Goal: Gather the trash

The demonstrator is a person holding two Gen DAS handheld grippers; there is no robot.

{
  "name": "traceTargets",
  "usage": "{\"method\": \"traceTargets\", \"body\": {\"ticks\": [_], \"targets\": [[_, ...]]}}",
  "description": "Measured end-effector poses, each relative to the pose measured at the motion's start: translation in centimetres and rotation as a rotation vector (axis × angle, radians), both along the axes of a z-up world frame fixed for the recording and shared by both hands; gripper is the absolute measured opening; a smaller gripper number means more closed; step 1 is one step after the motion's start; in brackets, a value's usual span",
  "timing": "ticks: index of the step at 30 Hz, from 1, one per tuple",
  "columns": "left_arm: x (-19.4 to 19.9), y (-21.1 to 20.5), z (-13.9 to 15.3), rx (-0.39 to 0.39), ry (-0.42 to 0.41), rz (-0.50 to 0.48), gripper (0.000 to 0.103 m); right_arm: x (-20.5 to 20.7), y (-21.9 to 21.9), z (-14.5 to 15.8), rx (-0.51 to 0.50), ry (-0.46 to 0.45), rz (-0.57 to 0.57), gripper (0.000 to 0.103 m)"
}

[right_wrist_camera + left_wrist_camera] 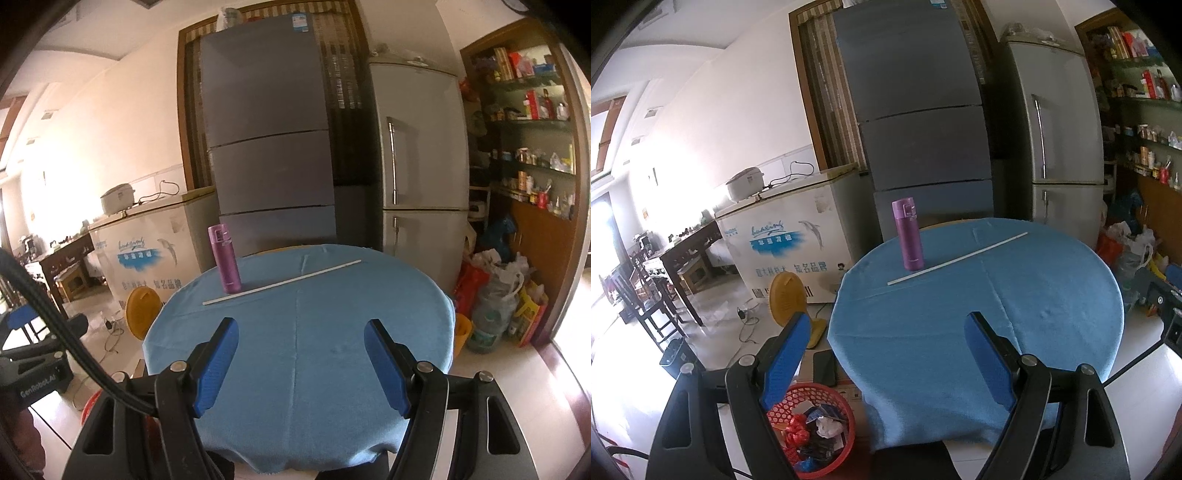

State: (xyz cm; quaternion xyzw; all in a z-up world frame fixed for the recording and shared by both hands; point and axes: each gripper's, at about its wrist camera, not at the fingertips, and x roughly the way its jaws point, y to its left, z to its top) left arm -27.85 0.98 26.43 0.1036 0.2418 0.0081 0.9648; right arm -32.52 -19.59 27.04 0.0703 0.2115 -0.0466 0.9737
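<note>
Left gripper (886, 332): jaws spread wide, nothing between the blue pads (786, 354); it hangs over the near left edge of the round table. Right gripper (301, 332): jaws likewise spread, empty, centred over the near half of the table.

Red mesh basket (834, 435) sits on the floor below the left gripper, just beside the table's near left edge. It holds crumpled trash: red wrappers, white paper, dark and blue scraps. From the right wrist view only a sliver of red rim shows low left, behind the gripper body.

Blue cloth (295, 350) covers the table top and drapes over the rim; fold creases run across it.

Farther across the cloth: a long thin white stick (956, 258) lies flat, diagonal, left end nearer, right end toward the back. Purple flask (908, 236) stands upright just behind the stick's left part; contact between them cannot be told.

Floor left of table: yellow fan (786, 295), cables. Behind it, white chest freezer (790, 236) with a rice cooker (746, 182) on top. Against the far wall, a dark grey fridge (916, 110) and a silver fridge (1056, 129). Bags and cluttered shelves far right.
</note>
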Motion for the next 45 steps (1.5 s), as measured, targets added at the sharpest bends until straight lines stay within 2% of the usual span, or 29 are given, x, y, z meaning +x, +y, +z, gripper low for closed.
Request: {"method": "traceTargets", "body": {"ticks": [15,45], "targets": [[-0.1,0.4,-0.5,-0.019,-0.002,0.005,0.086,-0.3,0.4,1.4,0.011,-0.031,-0.012,0.074],[-0.4,2.4,-1.1,-0.051,-0.002,0.024,0.086,0.1,2.9,1.6,-0.015,-0.005,0.025,0.074]]}}
